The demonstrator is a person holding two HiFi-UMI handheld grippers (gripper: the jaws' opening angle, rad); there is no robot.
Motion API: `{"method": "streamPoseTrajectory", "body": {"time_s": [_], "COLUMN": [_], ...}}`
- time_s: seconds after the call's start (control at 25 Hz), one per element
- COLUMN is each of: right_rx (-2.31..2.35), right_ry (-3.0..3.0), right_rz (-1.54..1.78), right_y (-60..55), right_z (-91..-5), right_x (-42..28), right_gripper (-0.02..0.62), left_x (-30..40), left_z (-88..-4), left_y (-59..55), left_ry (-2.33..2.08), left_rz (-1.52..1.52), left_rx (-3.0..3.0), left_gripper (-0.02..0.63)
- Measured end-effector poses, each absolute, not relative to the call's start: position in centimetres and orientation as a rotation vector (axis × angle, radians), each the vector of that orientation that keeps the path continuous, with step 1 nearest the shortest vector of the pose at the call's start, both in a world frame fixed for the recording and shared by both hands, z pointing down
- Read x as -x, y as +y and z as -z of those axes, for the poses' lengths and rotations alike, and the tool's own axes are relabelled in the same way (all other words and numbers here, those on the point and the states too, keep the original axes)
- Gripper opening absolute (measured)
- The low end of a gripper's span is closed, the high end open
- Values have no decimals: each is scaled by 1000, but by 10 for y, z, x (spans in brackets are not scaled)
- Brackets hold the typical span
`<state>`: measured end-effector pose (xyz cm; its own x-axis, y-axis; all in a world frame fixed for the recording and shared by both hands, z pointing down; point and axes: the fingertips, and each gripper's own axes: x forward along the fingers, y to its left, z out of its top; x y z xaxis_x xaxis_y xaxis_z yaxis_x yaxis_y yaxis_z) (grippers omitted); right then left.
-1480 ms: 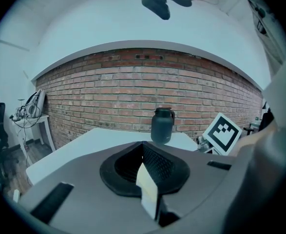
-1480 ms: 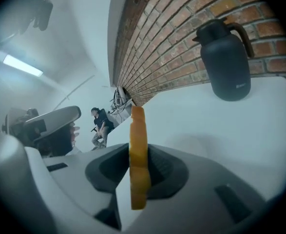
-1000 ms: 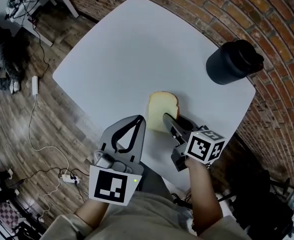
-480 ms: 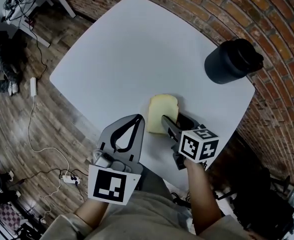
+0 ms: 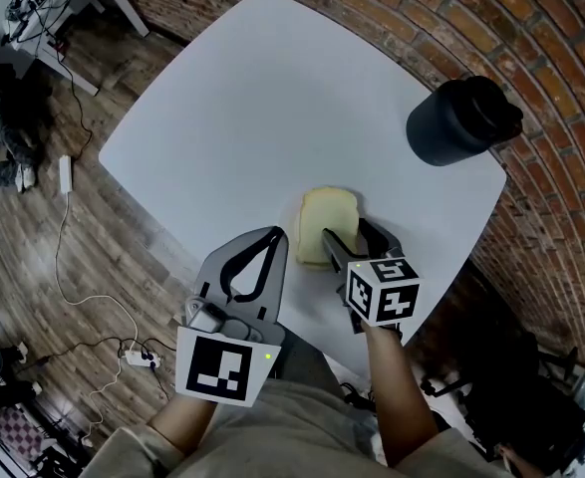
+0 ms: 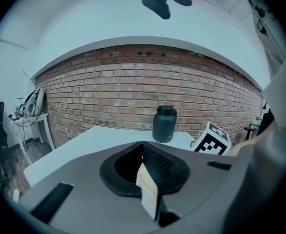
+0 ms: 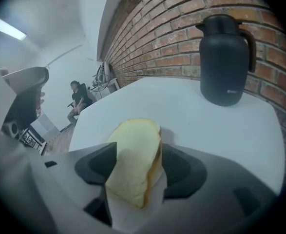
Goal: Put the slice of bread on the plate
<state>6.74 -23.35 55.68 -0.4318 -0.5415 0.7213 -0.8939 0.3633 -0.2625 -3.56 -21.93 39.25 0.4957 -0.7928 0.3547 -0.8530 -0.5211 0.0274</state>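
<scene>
The slice of bread point(image 5: 329, 215) rests on the white table point(image 5: 272, 108) near its front edge. It sits between the jaws of my right gripper point(image 5: 350, 231), which are opening. In the right gripper view the bread point(image 7: 135, 160) stands tilted, crust edge to the right, with a gap beside the right jaw. My right gripper point(image 7: 135, 167) is open around it. My left gripper point(image 5: 274, 235) hovers just left of the bread with its tips together and nothing held. In its own view the left gripper point(image 6: 145, 152) shows its pads meeting. No plate is in view.
A dark insulated jug point(image 5: 461, 122) stands at the table's far right corner, by the brick wall. It also shows in the right gripper view as the jug point(image 7: 224, 60). Wooden floor with cables point(image 5: 83, 267) lies to the left. A person sits far left.
The right gripper's jaws have spread apart around the bread. Its marker cube has rolled and shifted slightly left. The left gripper has stayed still.
</scene>
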Motion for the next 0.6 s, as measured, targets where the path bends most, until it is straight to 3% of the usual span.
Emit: {"method": "streamPoseTrajectory", "body": {"time_s": [0.48,0.6], "right_rx": [-1448,-1481], "right_ry": [-2209,-2250], "right_rz": [-717,-696], "right_y": [-255,-256], "right_z": [-511,-497], "right_x": [-76,-77], "right_gripper": [275,237], "left_x": [23,17], "left_z": [-384,-380], "left_y": [-213,-209], "left_ry": [-1377,-1361], "left_rz": [-422,-412], "left_rx": [-2580,-2595], "left_gripper": [9,9]}}
